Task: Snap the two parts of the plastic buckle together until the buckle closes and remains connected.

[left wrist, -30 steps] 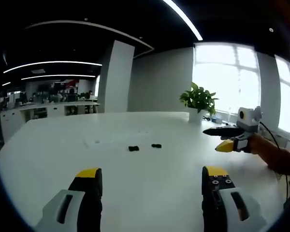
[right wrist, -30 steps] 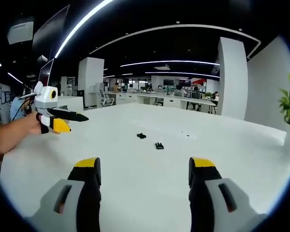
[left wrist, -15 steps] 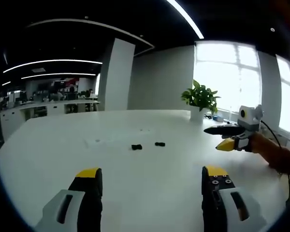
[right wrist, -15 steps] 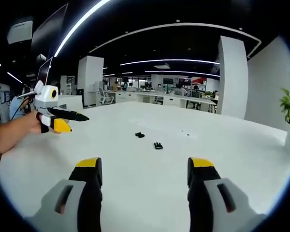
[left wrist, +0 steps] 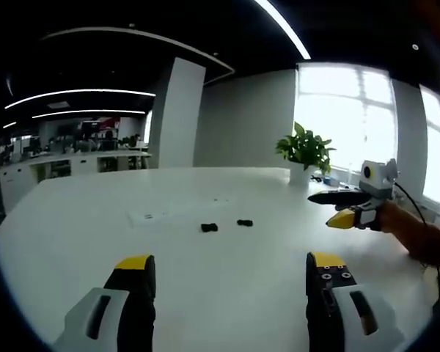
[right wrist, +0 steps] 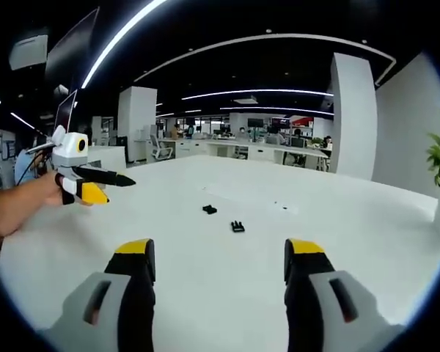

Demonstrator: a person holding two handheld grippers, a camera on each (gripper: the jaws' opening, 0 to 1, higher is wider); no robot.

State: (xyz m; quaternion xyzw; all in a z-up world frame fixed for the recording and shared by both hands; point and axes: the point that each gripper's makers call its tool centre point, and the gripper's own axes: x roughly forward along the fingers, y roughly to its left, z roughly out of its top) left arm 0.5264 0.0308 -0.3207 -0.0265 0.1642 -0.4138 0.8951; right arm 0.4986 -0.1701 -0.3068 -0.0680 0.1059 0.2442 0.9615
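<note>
Two small black buckle parts lie apart on the white table. In the left gripper view one part [left wrist: 209, 227] sits left of the other part [left wrist: 244, 222]. In the right gripper view the same pieces are a farther part [right wrist: 209, 210] and a nearer part [right wrist: 237, 226]. My left gripper [left wrist: 229, 273] is open, well short of them, with nothing between its jaws. My right gripper [right wrist: 218, 262] is open too and holds nothing. The right gripper [left wrist: 346, 208] also enters the left gripper view from the right, and the left gripper [right wrist: 95, 185] shows at the left of the right gripper view.
A wide white table [left wrist: 227, 293] spreads around the parts. A potted plant [left wrist: 303, 152] stands at its far edge by bright windows. A thin white strip [left wrist: 152, 216] lies left of the parts. A person's hand [right wrist: 18, 205] holds the left gripper. Office desks fill the background.
Both views shifted slightly; the buckle parts now sit a little lower in each picture. The parts have not moved on the table. Both grippers stay open.
</note>
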